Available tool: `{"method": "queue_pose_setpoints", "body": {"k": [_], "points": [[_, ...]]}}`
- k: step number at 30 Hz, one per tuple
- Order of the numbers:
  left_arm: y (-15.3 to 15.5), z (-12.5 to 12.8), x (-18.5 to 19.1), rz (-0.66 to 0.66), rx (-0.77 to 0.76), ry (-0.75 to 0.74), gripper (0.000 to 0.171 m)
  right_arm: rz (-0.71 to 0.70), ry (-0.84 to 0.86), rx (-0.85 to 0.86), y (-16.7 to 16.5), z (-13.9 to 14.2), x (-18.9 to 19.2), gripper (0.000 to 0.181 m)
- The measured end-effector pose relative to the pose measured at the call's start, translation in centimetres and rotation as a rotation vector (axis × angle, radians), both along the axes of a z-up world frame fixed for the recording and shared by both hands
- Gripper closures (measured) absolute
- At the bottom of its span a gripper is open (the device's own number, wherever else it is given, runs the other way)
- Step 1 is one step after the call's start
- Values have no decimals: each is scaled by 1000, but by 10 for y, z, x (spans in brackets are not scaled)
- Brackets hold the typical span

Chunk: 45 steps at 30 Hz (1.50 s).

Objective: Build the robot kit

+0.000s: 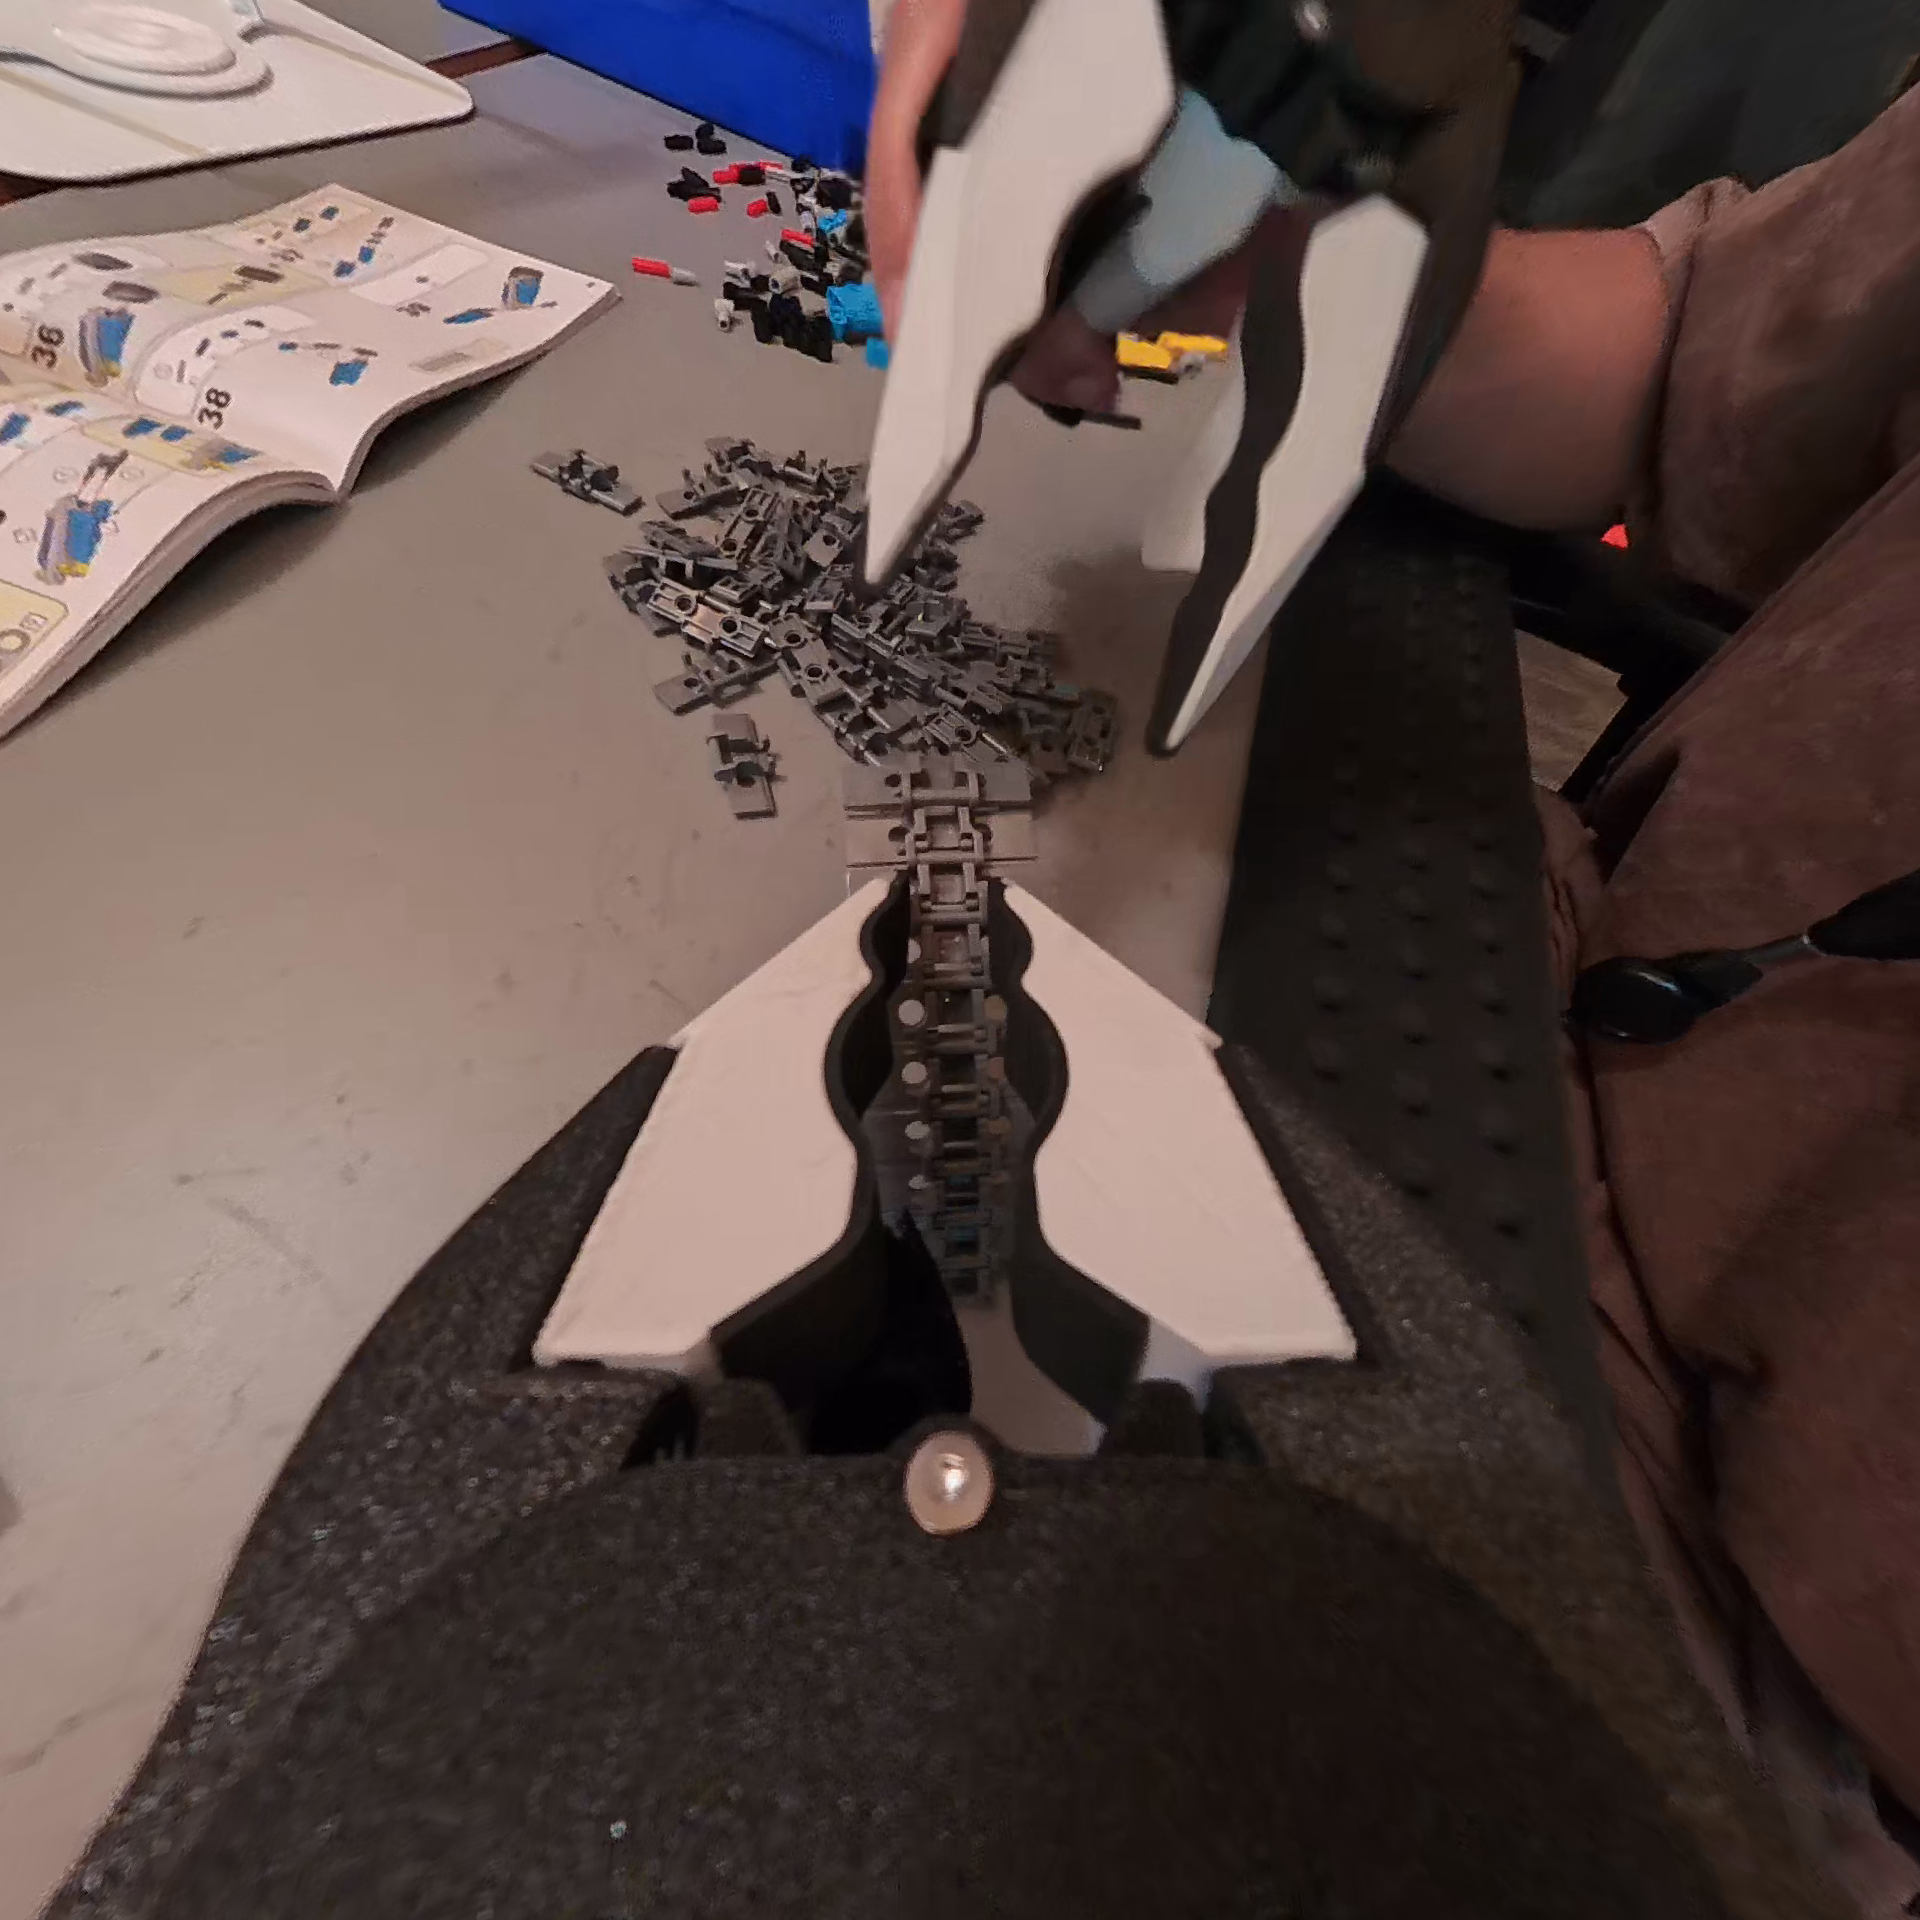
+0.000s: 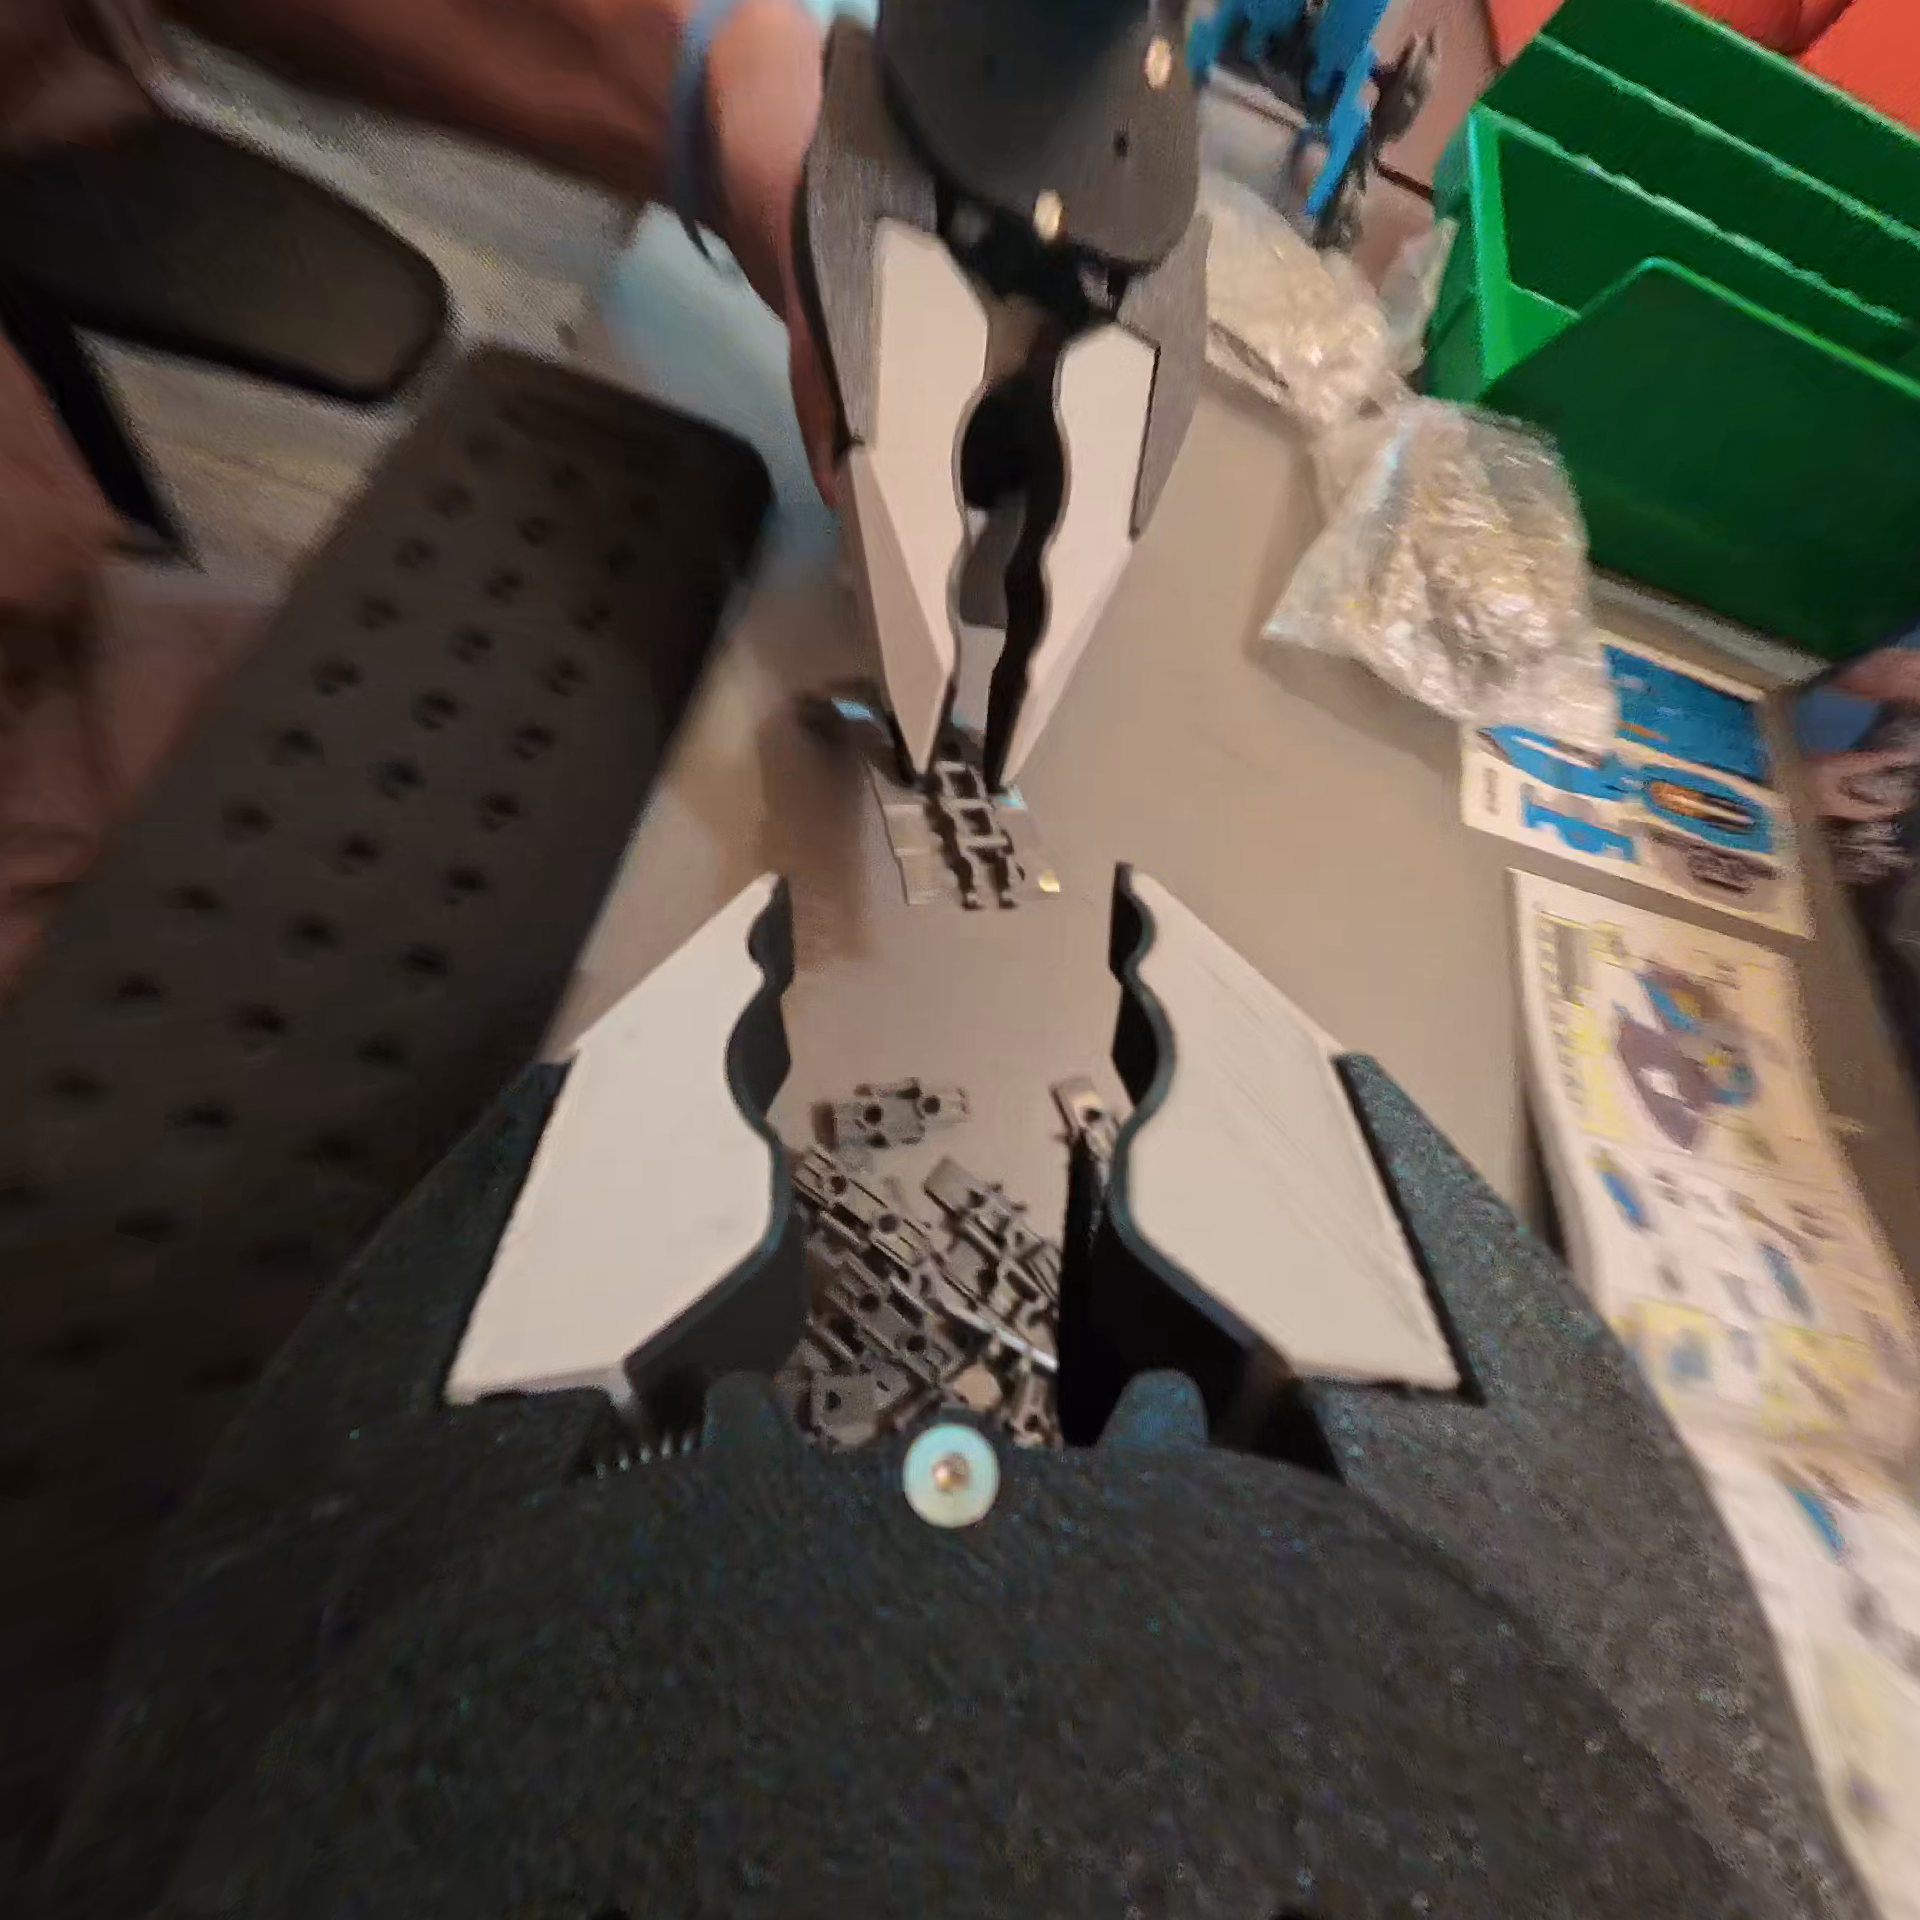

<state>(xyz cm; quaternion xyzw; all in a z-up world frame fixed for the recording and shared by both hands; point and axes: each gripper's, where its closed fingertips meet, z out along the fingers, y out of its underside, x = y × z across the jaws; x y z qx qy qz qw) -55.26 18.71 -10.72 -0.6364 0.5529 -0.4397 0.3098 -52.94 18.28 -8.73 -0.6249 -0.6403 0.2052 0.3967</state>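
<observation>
My left gripper (image 1: pixel 951 883) is shut on a grey chain of track links (image 1: pixel 940 821), which runs back between its fingers and sticks out past the tips. A pile of loose grey track links (image 1: pixel 831 623) lies on the grey table just beyond. My right gripper (image 1: pixel 1023 655) hangs open over the pile's right side, one tip near the links. In the right wrist view, my right gripper (image 2: pixel 951 888) is open and empty above the pile (image 2: pixel 914 1268). It faces the left gripper (image 2: pixel 961 764), which holds the chain (image 2: pixel 961 852).
An open instruction booklet (image 1: pixel 260 364), small coloured parts (image 1: pixel 790 260), a blue bin (image 1: pixel 727 62) and a white tray (image 1: pixel 208 83) lie at the far left. A black perforated chair arm (image 1: pixel 1382 831) borders the table. Green bins (image 2: pixel 1714 416), plastic bags (image 2: pixel 1455 561) and booklets (image 2: pixel 1662 1091) also show. About 4 cm separates my left fingertips from my right.
</observation>
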Motion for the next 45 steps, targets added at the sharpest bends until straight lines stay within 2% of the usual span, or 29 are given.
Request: {"method": "queue_pose_setpoints", "body": {"k": [3, 6, 8, 10, 14, 17, 19, 22, 31, 40, 45], "points": [[3, -2, 0, 21, -39, 20, 158, -77, -162, 269, 10, -15, 0, 119], [5, -4, 2, 33, -60, 44, 158, -106, -262, 535, 16, -17, -6, 129], [7, -4, 3, 41, -75, 44, 158, -96, -274, 599, 14, -19, -12, 137], [8, -3, 4, 47, -100, 33, 158, -107, -306, 618, 17, -26, -12, 136], [10, -3, 3, 47, -135, 13, 158, -130, -338, 632, 24, -31, -12, 140], [10, -4, 4, 47, -139, 21, 158, -137, -354, 634, 26, -34, -14, 150], [9, -5, 5, 43, -137, 25, 158, -146, -377, 646, 29, -36, -13, 164], [11, -4, 6, 62, -203, 18, 158, -145, -409, 694, 32, -37, -12, 171], [13, -3, 6, 67, -246, 4, 158, -167, -408, 695, 34, -36, -12, 173], [21, -2, 14, 110, -300, -20, 158, -240, -321, 532, 40, -37, -4, 174], [23, 3, 15, 112, -347, -62, 163, -199, -256, 390, 37, -41, -3, 173]]}}
